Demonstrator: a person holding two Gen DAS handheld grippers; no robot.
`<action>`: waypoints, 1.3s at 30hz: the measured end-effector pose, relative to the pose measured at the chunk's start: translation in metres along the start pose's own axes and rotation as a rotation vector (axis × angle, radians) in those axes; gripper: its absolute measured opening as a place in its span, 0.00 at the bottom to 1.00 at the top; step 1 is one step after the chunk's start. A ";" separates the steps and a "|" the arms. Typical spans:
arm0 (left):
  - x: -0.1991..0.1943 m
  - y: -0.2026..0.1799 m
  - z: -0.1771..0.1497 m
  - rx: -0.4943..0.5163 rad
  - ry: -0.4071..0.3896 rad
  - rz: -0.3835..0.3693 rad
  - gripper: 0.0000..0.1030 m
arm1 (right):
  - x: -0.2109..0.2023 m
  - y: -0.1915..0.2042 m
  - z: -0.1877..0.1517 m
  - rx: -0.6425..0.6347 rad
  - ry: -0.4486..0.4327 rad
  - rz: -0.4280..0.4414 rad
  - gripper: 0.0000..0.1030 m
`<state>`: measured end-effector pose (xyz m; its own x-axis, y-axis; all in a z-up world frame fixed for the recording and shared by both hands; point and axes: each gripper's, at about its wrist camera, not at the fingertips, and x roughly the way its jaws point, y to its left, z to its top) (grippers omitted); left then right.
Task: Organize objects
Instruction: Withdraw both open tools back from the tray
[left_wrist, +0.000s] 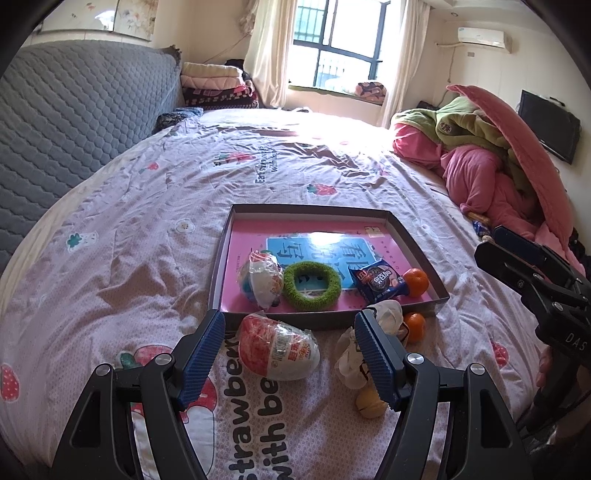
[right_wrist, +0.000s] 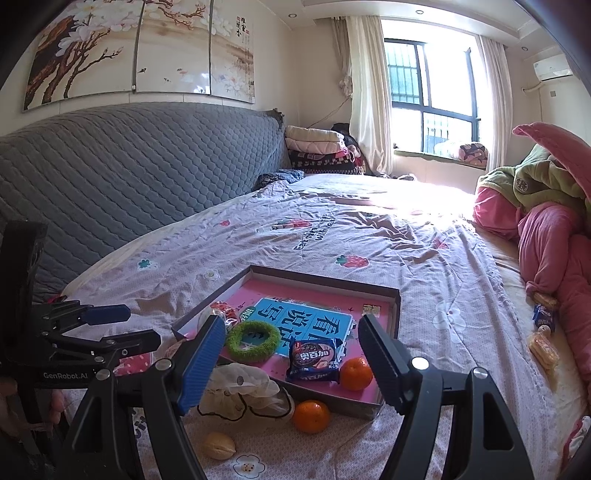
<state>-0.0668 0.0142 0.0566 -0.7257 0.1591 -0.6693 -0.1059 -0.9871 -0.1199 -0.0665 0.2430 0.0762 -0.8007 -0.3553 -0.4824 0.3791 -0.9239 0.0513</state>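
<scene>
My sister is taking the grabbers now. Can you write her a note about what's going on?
Left hand-held gripper: open, empty, around the red egg toy on the bed.
Right hand-held gripper: open, empty, over the tray's near edge.
In the tray: wrapped egg toy, green ring, cookie pack, one orange.
Left to put in: red egg toy, second orange, white bag, yellowish fruit.

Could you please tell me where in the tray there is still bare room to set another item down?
The tray is free across its far half, between the back wall and the green ring. Its near edge is crowded: a wrapped egg, the ring, a cookie packet and an orange sit in a row.
</scene>
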 end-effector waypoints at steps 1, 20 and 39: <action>0.000 0.000 -0.001 0.001 0.001 0.001 0.72 | -0.001 0.001 -0.001 0.002 0.000 0.000 0.72; 0.002 0.005 -0.020 0.014 0.040 0.015 0.72 | -0.002 0.014 -0.019 -0.014 0.036 0.022 0.72; -0.001 0.004 -0.038 0.030 0.070 0.020 0.72 | -0.003 0.028 -0.045 -0.018 0.100 0.041 0.72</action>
<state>-0.0401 0.0111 0.0290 -0.6788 0.1394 -0.7210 -0.1131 -0.9899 -0.0849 -0.0324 0.2246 0.0399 -0.7342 -0.3760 -0.5652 0.4195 -0.9059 0.0578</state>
